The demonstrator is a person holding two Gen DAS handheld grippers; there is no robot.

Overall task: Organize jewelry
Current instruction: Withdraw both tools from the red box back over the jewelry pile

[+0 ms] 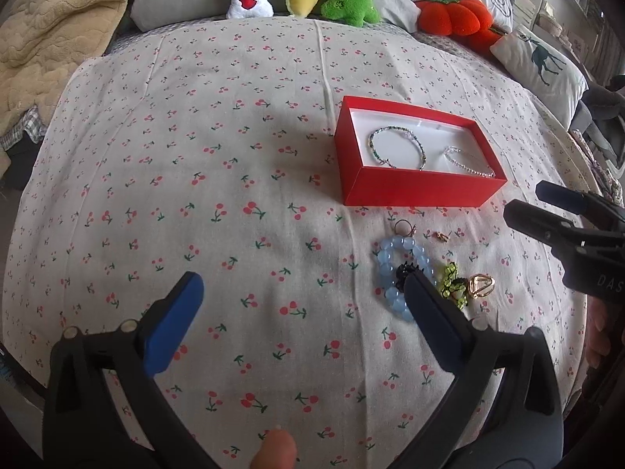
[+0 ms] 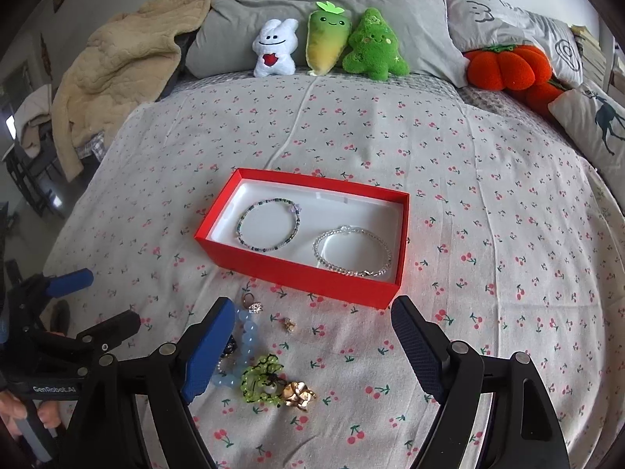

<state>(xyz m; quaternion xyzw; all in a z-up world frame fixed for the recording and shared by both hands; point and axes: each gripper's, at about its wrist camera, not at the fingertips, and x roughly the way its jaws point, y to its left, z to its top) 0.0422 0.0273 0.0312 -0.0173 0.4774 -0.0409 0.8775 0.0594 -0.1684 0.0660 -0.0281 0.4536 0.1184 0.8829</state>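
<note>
Cherry-printed cloth covers the bed and carries everything. Along the bed's far edge lie a grey pillow and a tan blanket, with a white plush, a yellow-green plush, a green tree plush and an orange pumpkin cushion lined up in front of them.

Near the middle of the bed sits the red box, open on top, white inside. Its long axis runs roughly side to side, skewed so that in the right wrist view the right end lies nearer the camera. Inside, a dark beaded bracelet lies flat in the left half and a silver chain bracelet flat in the right half, the two apart.

Toward the near edge, just in front of the box, the loose pieces lie in a cluster: a blue bead bracelet, stretched away from the near edge toward the box, a green beaded piece touching a gold clip, a small black item on the blue beads, a ring and a tiny gold earring closest to the box.

The left hand-held gripper is spread wide, holding nothing, its right finger overlapping the blue beads in its own view. The right hand-held gripper is likewise spread and empty, hovering over the cluster.
</note>
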